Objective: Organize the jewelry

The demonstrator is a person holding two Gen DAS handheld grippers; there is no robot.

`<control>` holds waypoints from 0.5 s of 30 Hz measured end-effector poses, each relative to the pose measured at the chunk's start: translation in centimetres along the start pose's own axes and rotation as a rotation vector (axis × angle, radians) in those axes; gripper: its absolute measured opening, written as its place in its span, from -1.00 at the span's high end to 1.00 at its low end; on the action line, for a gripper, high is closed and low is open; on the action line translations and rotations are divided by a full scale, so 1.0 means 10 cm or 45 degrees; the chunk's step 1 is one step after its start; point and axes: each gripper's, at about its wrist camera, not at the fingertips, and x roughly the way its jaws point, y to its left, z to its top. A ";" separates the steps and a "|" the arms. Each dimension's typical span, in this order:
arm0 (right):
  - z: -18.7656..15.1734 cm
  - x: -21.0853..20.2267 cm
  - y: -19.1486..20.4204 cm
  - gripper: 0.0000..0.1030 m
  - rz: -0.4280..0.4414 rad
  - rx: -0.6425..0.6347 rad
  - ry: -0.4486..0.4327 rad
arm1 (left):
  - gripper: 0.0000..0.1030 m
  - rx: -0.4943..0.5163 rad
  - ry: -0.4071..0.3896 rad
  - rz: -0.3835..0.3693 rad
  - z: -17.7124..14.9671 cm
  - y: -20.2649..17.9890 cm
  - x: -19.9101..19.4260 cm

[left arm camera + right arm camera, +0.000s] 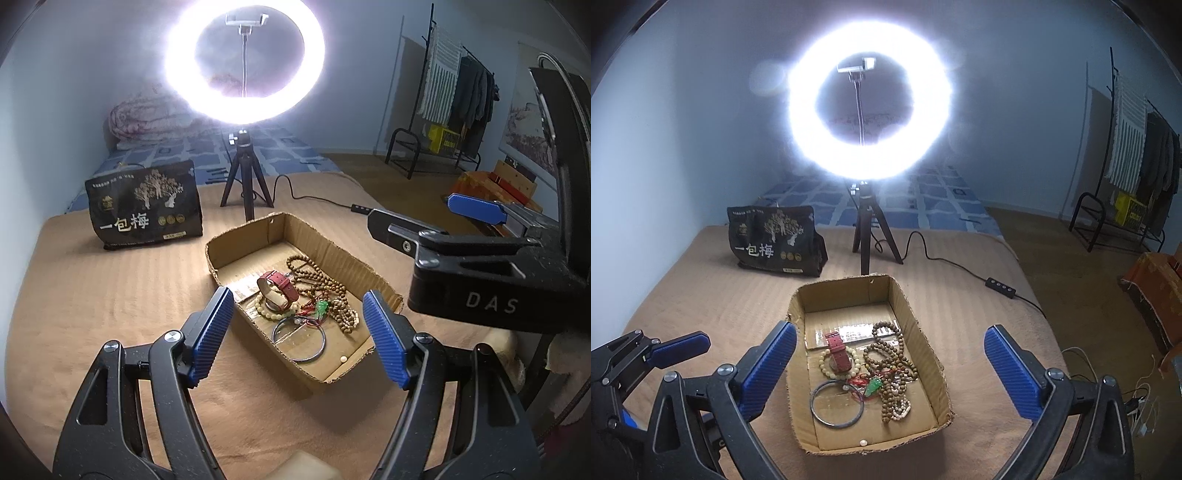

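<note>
A shallow cardboard box (343, 254) (923, 332) lies on the tan blanket and holds the jewelry. Inside are a red-strap watch (282, 284) (837, 350), a cream bead bracelet (269, 313) (827, 369), brown wooden beads (325, 282) (892, 360), a green pendant on red cord (321, 307) (874, 388), a metal bangle (299, 341) (836, 405) and a small pearl (344, 358) (863, 442). My left gripper (301, 339) stands open above the box's near end, nothing between its pads. My right gripper (892, 373) is open too, spanning the box, empty. Each gripper shows in the other's view.
A lit ring light on a small tripod (244, 184) (866, 236) stands behind the box, its cable and switch (999, 286) trailing right. A black snack bag (146, 206) (775, 240) sits at back left. A clothes rack (458, 96) stands far right on the floor.
</note>
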 end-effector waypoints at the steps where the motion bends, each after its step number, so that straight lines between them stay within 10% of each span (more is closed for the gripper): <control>1: 0.00 -0.04 0.01 -0.99 -0.002 -0.002 -0.005 | -0.47 0.004 -0.008 0.002 0.00 0.00 -0.04; 15: -0.03 -0.56 0.14 -0.99 -0.024 -0.005 -0.105 | -0.56 0.052 -0.095 0.041 -0.06 0.01 -0.52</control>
